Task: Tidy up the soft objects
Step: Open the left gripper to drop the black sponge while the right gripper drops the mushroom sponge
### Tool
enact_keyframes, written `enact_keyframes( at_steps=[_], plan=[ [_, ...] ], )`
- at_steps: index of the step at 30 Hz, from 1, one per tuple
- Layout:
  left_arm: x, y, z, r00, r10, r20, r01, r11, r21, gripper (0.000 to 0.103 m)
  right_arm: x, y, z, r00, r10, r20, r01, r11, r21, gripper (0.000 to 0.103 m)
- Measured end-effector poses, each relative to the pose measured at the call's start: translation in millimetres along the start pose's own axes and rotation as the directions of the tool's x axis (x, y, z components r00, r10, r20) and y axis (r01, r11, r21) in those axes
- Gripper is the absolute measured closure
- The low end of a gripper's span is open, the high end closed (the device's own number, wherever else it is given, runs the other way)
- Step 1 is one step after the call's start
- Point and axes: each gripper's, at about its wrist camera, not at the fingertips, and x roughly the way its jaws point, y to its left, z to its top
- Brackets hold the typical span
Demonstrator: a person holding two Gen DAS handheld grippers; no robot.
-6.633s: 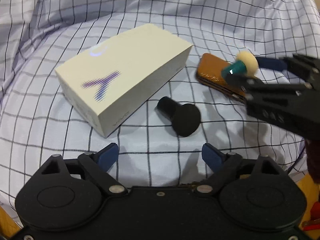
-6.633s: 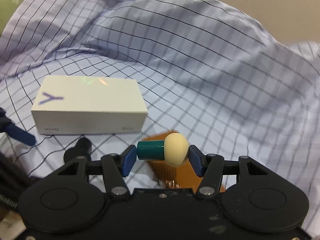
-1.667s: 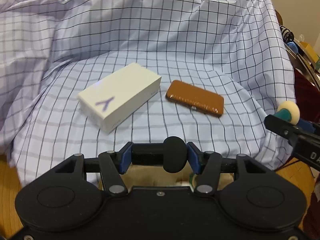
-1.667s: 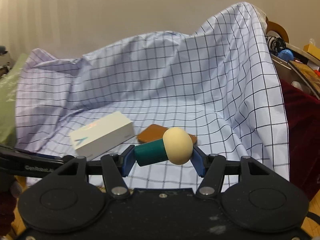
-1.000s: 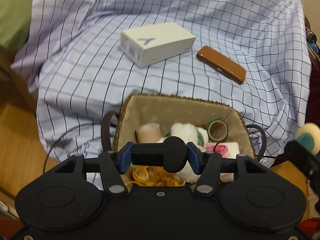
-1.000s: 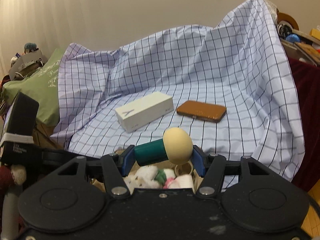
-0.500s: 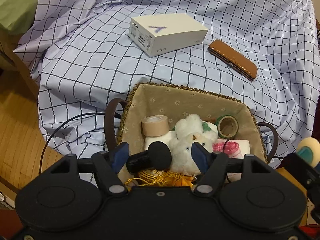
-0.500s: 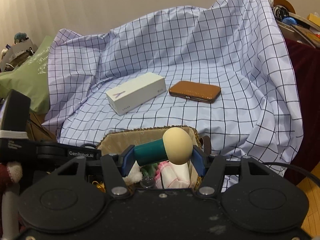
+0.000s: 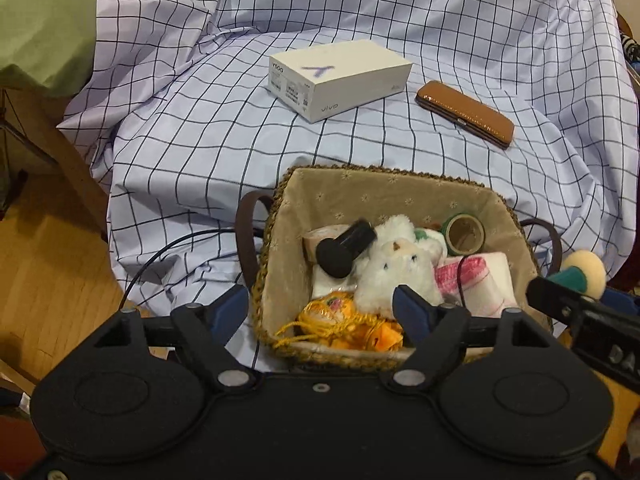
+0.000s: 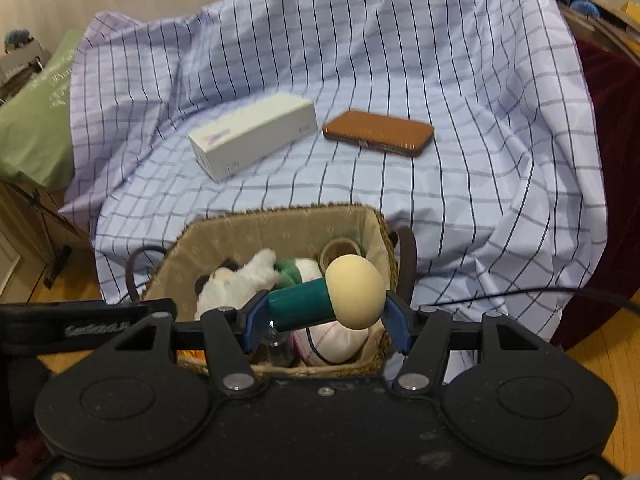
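A woven basket [image 9: 276, 216] with tan lining sits in front of the checked cloth; it also shows in the right wrist view [image 10: 224, 232]. The black sponge applicator [image 9: 346, 247] lies in it against a white plush toy [image 9: 396, 268]. My left gripper [image 9: 320, 312] is open and empty above the basket's near edge. My right gripper [image 10: 322, 314] is shut on a cream-and-teal sponge applicator [image 10: 332, 298] above the basket's right side; the applicator also shows in the left wrist view [image 9: 580, 274].
A white phone box [image 9: 340, 78] and a brown case [image 9: 466, 118] lie on the checked cloth [image 9: 200, 140] behind the basket. The basket also holds tape rolls [image 9: 464, 234], a pink-white pack [image 9: 480, 280] and an orange item [image 9: 344, 320]. Wooden floor [image 9: 52, 272] lies left.
My left gripper has opened and the black applicator has dropped into the basket. My right gripper, still holding the cream applicator, has come closer over the basket.
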Motion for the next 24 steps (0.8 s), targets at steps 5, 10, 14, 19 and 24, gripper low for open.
enact_keyframes(
  at_steps=[5,10,14,19,24],
  plan=[
    [-2,-1,-3,1.000,0.013,0.001,-0.013,1.000,0.019,0.028,10,5,-1,0.999,0.001,-0.048,-0.002,1.000,-0.017,0.044],
    [-6,-3,-5,0.999,0.032,0.020,-0.032,0.999,0.032,0.028,16,8,1,0.998,0.009,-0.068,-0.011,1.000,-0.019,0.044],
    [-6,-2,-5,0.999,0.038,0.024,-0.039,0.999,0.028,0.028,19,9,4,0.998,0.003,-0.067,-0.004,1.000,-0.023,0.044],
    [-6,-1,-5,0.999,0.042,0.022,-0.043,0.999,0.023,0.028,20,11,6,0.998,0.001,-0.065,-0.003,0.999,-0.032,0.044],
    [-6,0,-6,0.999,0.044,0.023,-0.045,0.999,0.022,0.028,21,11,13,0.999,-0.008,-0.047,0.006,0.999,-0.044,0.044]
  ],
)
